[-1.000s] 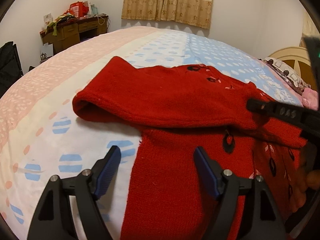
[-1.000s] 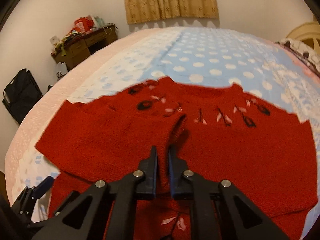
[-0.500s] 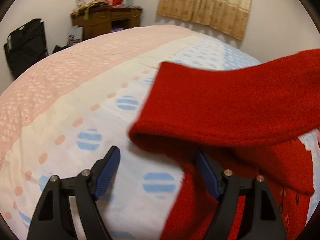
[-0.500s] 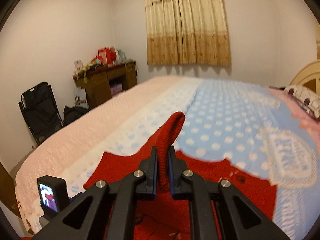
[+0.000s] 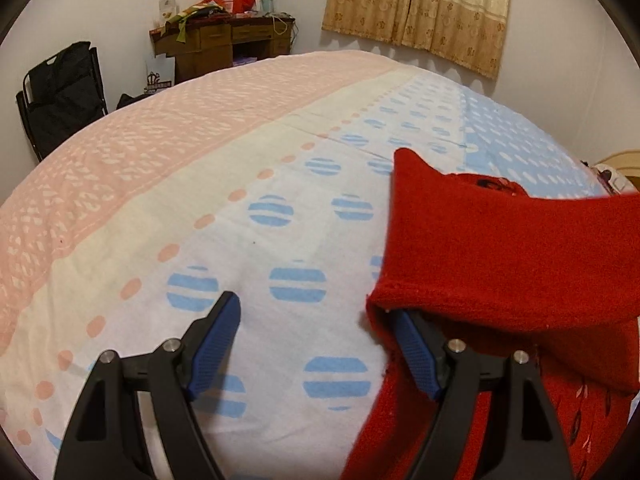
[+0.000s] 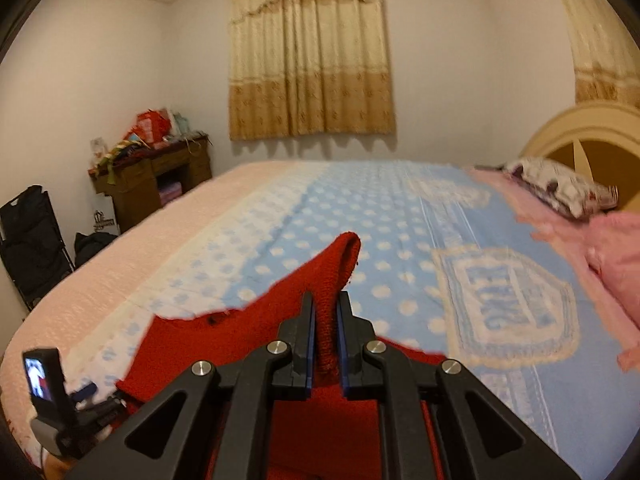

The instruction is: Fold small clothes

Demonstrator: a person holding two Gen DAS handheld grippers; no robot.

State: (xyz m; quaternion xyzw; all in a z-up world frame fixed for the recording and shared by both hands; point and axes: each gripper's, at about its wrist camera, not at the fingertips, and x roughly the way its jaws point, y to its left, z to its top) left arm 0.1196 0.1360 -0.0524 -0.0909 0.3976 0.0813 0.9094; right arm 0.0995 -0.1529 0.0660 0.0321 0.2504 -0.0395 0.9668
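Observation:
A small red knitted sweater [image 5: 500, 248] lies on the bed. Its sleeve is lifted and stretched across its body. My right gripper [image 6: 325, 312] is shut on the sleeve's cuff [image 6: 340, 264] and holds it up above the bed. My left gripper [image 5: 316, 332] is open and empty, low over the sheet at the sweater's left edge. Its right finger [image 5: 416, 356] sits under the folded sleeve edge, and its left finger [image 5: 216, 340] is over bare sheet. The left gripper also shows at the lower left of the right wrist view [image 6: 80, 400].
The bed has a pink, cream and blue dotted sheet [image 5: 200, 208]. A pillow [image 6: 560, 188] and a pink cloth [image 6: 616, 256] lie by the headboard [image 6: 580, 136] on the right. A cluttered wooden desk [image 5: 224, 44] and a black folding chair [image 5: 60, 92] stand by the far left wall.
My right gripper has lifted the sleeve cuff up off the sweater and carried it to the right. My left gripper stayed open and shifted left, to the sweater's edge.

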